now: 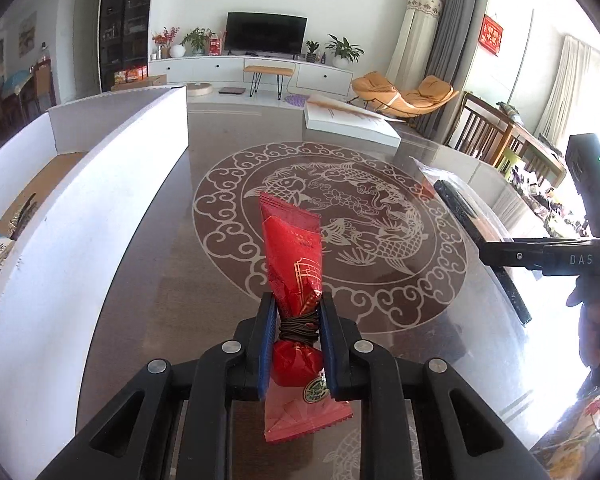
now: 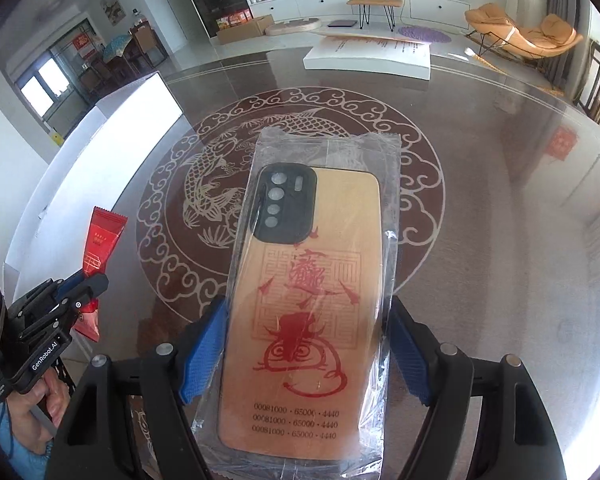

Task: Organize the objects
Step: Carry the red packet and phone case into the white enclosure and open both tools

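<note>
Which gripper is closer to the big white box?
Left. The left gripper, shut on the red packet, is right beside the white box. The right gripper, holding the wrapped phone case, is farther away, over the table's middle.

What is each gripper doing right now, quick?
Left gripper: closed on the red snack packet.
Right gripper: closed on the bagged phone case.

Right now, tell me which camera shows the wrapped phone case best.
The right wrist view: the phone case fills the frame face-on between the right gripper fingers, showing its camera cutout, red print and clear wrapper. The left wrist view shows it only edge-on at the right, a dark strip in plastic.
</note>
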`<move>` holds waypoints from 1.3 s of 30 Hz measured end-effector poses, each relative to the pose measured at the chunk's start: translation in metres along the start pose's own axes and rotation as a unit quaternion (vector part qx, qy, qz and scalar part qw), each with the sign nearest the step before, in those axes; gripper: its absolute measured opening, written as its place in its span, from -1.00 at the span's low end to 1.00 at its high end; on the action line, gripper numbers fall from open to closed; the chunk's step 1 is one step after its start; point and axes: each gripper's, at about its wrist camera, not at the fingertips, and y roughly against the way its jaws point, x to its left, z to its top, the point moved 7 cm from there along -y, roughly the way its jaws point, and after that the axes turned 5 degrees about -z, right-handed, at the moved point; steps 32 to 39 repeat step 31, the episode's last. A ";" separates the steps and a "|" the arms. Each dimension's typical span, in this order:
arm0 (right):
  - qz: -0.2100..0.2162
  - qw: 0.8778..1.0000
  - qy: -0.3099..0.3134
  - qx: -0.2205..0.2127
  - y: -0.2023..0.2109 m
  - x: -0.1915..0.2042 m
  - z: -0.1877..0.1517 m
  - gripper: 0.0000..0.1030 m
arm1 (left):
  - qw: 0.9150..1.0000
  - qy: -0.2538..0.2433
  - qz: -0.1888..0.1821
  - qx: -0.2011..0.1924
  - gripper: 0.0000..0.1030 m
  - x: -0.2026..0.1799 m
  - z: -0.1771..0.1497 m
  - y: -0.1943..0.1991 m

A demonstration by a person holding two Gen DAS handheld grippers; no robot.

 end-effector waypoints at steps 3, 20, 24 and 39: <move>0.043 0.999 0.006 -0.031 0.030 0.037 0.026 0.49 | 0.998 0.041 -0.013 -0.052 -0.60 0.020 0.026 0.050; 0.215 0.960 0.179 0.017 -0.035 0.443 0.069 0.64 | 0.947 0.175 0.268 0.024 0.46 0.297 0.002 0.151; 0.193 0.968 0.158 0.039 -0.055 0.440 0.059 0.69 | 0.933 0.162 0.321 0.016 1.00 0.299 -0.006 0.169; 0.122 0.973 0.195 -0.021 -0.024 0.394 0.080 0.93 | 0.911 0.179 0.371 0.030 1.00 0.290 -0.004 0.185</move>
